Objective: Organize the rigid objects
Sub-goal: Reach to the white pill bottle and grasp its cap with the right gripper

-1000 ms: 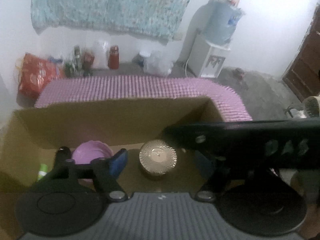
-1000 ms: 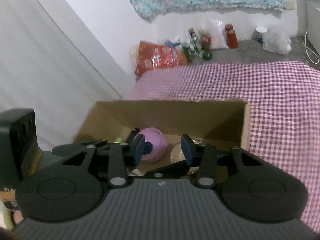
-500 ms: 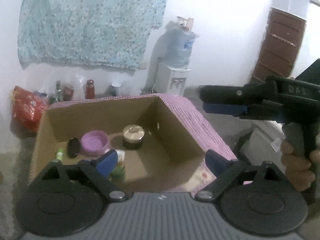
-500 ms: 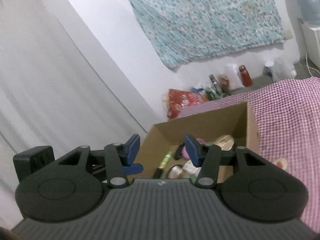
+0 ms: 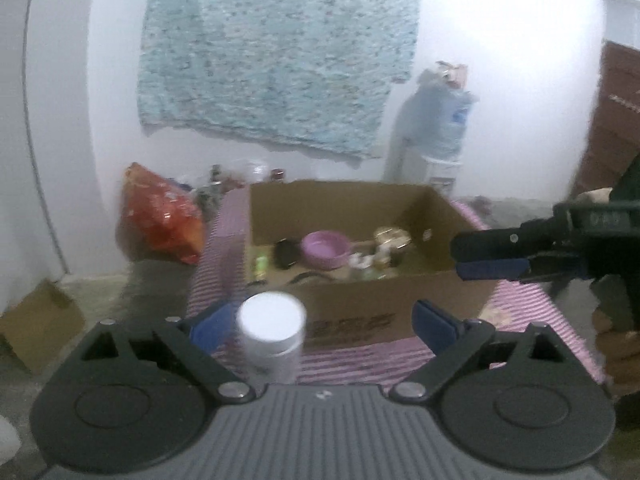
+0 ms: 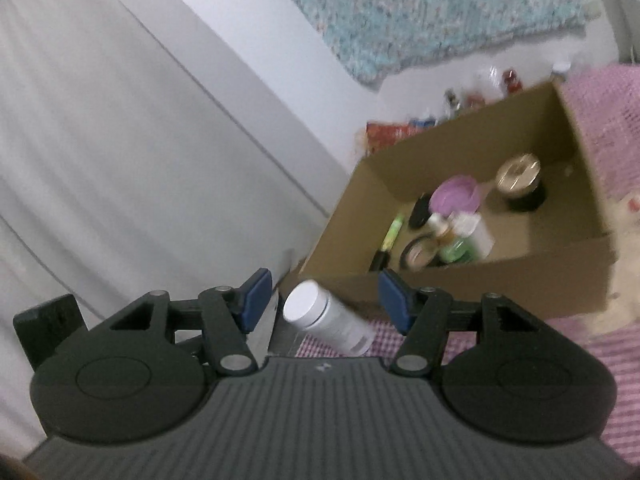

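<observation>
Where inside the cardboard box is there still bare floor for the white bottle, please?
The right part of the cardboard box looks free: bare floor between the gold-lidded jar, the right wall and the near wall. The left half is crowded, with the purple bowl, green tube and small containers packed together. The white bottle lies outside, before the near wall.

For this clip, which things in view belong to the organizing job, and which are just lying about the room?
Part of the job:
- cardboard box
- white-capped bottle outside the box
- purple bowl, gold-lidded jar, green tube, all in the box

Just lying about:
- red bag
- water dispenser
- patterned cloth on the wall
- bottles on the floor
</observation>
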The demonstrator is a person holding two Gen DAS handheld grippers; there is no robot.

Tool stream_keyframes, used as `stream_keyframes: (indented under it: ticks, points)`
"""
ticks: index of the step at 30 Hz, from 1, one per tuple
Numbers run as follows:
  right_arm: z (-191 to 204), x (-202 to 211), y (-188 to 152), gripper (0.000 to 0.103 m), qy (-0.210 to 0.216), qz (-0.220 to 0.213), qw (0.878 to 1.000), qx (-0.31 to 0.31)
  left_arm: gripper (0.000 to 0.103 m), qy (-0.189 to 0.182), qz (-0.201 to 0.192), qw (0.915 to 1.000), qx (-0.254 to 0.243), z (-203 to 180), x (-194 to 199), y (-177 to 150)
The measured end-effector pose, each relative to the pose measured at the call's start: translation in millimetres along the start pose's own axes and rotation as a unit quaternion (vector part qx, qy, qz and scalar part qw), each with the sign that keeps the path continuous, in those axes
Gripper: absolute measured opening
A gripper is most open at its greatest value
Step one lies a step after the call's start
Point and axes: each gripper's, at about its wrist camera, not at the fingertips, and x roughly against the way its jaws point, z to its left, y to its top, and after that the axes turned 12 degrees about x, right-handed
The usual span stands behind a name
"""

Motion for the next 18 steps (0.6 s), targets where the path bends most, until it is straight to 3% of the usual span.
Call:
stream_keyframes:
  ticks: [9, 18]
  points:
    - [9.3, -89.6, 16.9, 0.059, -0.006, 0.066, 0.998, 0.008, 0.096, 0.046, 0.02, 0.9987, 0.011, 25.4, -51.3, -15.1]
    - [12.3, -143.1, 17.4, 0.054, -0.003, 0.105, 0.994, 0.012, 0.078, 0.042, 0.038, 0.9981, 0.022, 37.3, -82.2, -18.9]
